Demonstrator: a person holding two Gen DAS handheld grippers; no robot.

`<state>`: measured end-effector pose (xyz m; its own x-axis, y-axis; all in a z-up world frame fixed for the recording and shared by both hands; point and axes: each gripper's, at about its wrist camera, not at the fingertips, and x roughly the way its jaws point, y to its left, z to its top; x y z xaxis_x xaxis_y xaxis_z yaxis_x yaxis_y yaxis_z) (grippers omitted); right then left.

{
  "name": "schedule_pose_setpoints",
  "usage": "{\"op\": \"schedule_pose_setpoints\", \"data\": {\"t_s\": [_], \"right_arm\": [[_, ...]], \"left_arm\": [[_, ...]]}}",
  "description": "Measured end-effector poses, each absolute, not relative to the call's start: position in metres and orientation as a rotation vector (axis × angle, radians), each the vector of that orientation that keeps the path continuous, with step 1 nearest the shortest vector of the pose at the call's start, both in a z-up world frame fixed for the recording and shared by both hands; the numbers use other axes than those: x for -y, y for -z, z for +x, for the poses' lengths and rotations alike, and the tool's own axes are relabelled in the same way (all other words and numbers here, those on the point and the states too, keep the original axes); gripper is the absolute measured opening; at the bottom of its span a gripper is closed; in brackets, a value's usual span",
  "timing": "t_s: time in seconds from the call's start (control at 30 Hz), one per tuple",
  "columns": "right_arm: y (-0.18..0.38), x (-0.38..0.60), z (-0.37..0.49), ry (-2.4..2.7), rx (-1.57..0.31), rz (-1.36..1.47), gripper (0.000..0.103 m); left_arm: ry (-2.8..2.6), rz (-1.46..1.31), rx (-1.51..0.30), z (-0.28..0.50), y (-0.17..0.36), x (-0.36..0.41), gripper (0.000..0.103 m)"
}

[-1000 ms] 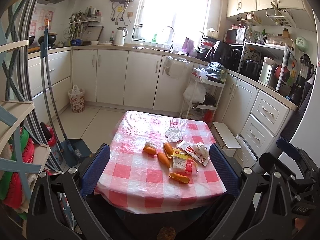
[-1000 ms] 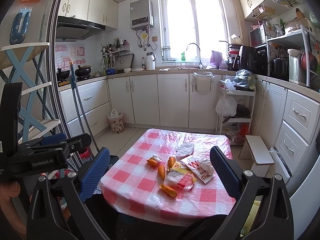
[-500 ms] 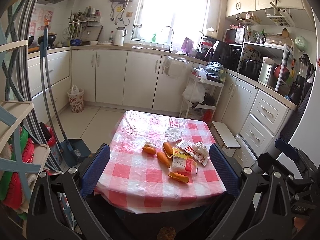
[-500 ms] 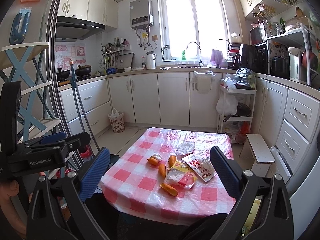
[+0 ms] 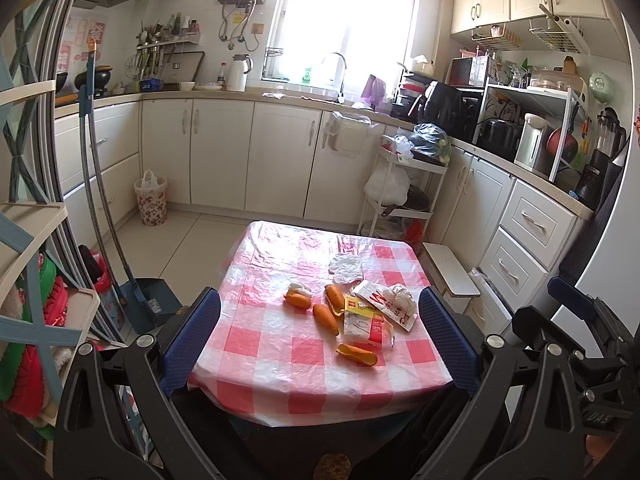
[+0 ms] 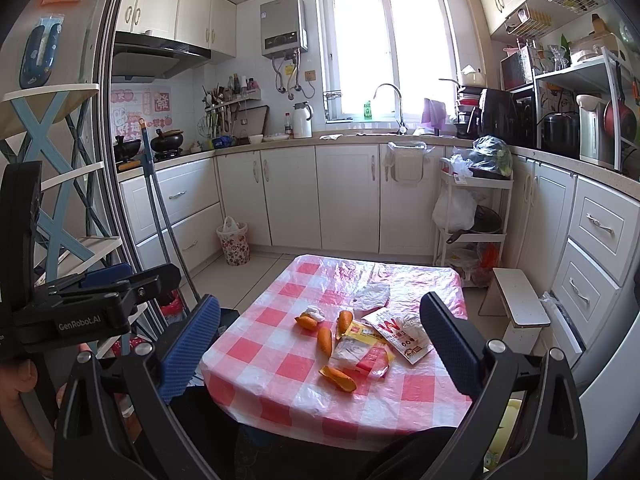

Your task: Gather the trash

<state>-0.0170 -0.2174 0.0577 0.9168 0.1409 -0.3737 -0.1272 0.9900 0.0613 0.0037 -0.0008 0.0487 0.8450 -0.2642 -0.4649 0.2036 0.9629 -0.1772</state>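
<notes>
Red-and-white checked plastic cloth covers a small table (image 5: 276,344) in mid-kitchen. Trash sits in a loose cluster right of the table's centre: four orange peel pieces (image 5: 325,317), one nearest the near edge (image 6: 338,378); a small white crumpled tissue (image 5: 300,289) touching the far-left peel; a yellow-red-white wrapper (image 5: 366,322) lying flat; a white wrapper with red print (image 6: 402,334) just right of it, partly overlapping; a clear crumpled plastic bag (image 5: 346,267) farther back.

Left gripper (image 5: 319,339): jaws spread wide, blue pads (image 5: 191,340) framing the table, nothing between them. Held above and short of the near table edge, not touching anything.

Right gripper (image 6: 319,344): also wide open and empty, blue pad (image 6: 448,346) at right overlapping the view of the printed wrapper, contact cannot be told. Left gripper's body shows at the left of the right wrist view, with a hand (image 6: 18,400) around it.

Floral-patterned waste bin (image 5: 151,201) with a white liner stands on the floor at far left against the cabinets. Dustpan and broom (image 5: 138,300) lean left of the table.
</notes>
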Motion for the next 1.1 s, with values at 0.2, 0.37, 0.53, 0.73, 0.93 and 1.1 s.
{"op": "schedule_pose_setpoints", "data": {"t_s": [0.2, 0.37, 0.53, 0.73, 0.93, 1.1], "right_arm": [[-0.0581, 0.2174, -0.0171, -0.137, -0.386, 0.037, 0.096], [-0.0571, 0.217, -0.017, -0.138, -0.386, 0.035, 0.096], [-0.0549, 0.2164, -0.0174, -0.137, -0.389, 0.037, 0.096], [-0.0517, 0.2143, -0.0186, -0.139, -0.387, 0.033, 0.096], [-0.0512, 0.2145, -0.0187, -0.14, -0.389, 0.036, 0.096], [-0.0526, 0.2143, -0.0182, -0.141, -0.389, 0.034, 0.096]], "left_arm": [[0.247, -0.124, -0.509, 0.0039, -0.0484, 0.0009, 0.096], [0.246, -0.126, -0.509, 0.0035, -0.0484, 0.0015, 0.096], [0.249, -0.125, -0.51, 0.0039, -0.0484, 0.0014, 0.096], [0.248, -0.125, -0.51, 0.003, -0.0494, 0.0018, 0.096], [0.249, -0.125, -0.509, 0.0026, -0.0496, 0.0025, 0.096], [0.25, -0.126, -0.51, 0.0025, -0.0498, 0.0019, 0.096]]}}
